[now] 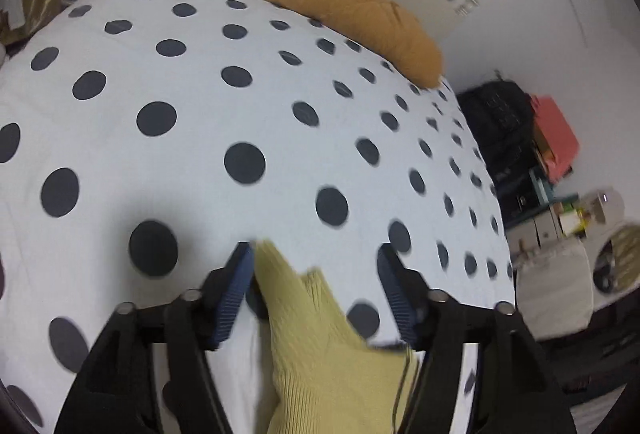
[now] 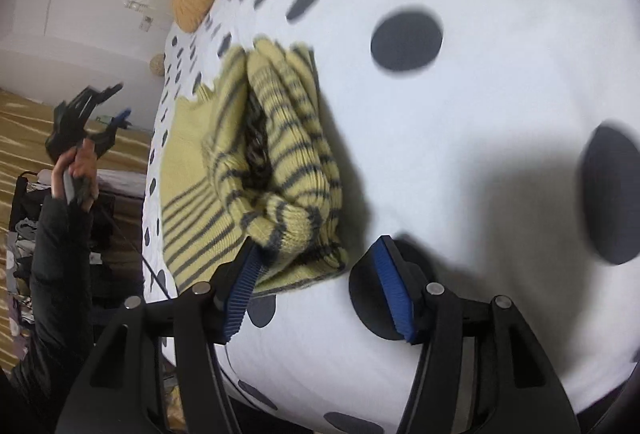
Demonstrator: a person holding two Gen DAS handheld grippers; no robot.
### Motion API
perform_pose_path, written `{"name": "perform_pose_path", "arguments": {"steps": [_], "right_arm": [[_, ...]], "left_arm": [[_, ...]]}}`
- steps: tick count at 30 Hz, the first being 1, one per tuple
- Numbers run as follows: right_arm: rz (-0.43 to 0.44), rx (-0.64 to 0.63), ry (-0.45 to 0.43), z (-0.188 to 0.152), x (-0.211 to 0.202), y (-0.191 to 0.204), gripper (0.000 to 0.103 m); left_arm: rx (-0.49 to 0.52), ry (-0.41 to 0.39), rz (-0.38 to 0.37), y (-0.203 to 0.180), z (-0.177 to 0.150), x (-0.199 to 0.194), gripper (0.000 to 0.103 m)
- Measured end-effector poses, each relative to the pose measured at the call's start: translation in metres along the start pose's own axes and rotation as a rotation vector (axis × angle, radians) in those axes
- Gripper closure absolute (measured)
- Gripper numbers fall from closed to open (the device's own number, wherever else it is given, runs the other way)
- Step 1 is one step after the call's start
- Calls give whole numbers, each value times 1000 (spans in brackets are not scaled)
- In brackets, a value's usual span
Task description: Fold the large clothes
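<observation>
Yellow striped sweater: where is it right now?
The yellow striped sweater lies bunched on the polka-dot bedspread in the right wrist view, left of centre near the bed's edge, just ahead of the right gripper.

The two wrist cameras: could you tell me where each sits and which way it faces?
Left wrist: on the left gripper, jaws open, facing down across the dotted bedspread toward the orange pillow.
Right wrist: on the right gripper, jaws open, facing the folded striped sweater; a hand shows left.
Shared: bedspread, pillow, sweater.
</observation>
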State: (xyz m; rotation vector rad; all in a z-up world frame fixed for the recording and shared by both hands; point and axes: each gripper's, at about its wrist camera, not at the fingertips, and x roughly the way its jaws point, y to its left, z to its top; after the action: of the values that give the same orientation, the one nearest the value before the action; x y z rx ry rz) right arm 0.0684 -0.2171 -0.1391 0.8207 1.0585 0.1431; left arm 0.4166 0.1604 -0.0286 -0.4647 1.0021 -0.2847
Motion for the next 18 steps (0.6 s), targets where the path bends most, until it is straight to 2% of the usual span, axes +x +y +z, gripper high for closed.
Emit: {"name": "perform_pose_path", "arguments": {"steps": [2, 4, 5, 7, 9, 12, 13, 15, 16, 17, 18], "right_arm": [[-54, -70, -57, 16, -15, 16, 42], [-78, -162, -70, 44, -11, 38, 30], [-90, -194, -64, 59, -5, 48, 29], [-81, -261, 4, 90, 26, 73, 29], [-110, -314, 75, 115, 58, 94, 29], [-169, -398, 169, 144, 103, 122, 29], [-182, -430, 195, 147, 111, 129, 29], [-185, -481, 245, 153, 130, 144, 29], [-180, -510, 271, 153, 140, 152, 35], [-176, -536, 283, 148, 143, 152, 47], [-215, -582, 312, 146, 156, 159, 72]], "left_arm": [[38, 53, -5, -3, -36, -10, 35], [55, 112, 12, 1, -80, -10, 35], [54, 139, 10, 1, -103, -8, 35], [52, 179, 7, 7, -148, -2, 35], [70, 208, 47, 8, -198, -3, 35], [147, 219, 185, 0, -261, -3, 35], [157, 214, 195, -2, -272, -4, 35], [130, 213, 171, -5, -291, -9, 34], [107, 220, 160, -4, -294, -9, 34], [70, 233, 142, -2, -298, -9, 34], [35, 242, 133, 1, -302, -9, 34]]}}
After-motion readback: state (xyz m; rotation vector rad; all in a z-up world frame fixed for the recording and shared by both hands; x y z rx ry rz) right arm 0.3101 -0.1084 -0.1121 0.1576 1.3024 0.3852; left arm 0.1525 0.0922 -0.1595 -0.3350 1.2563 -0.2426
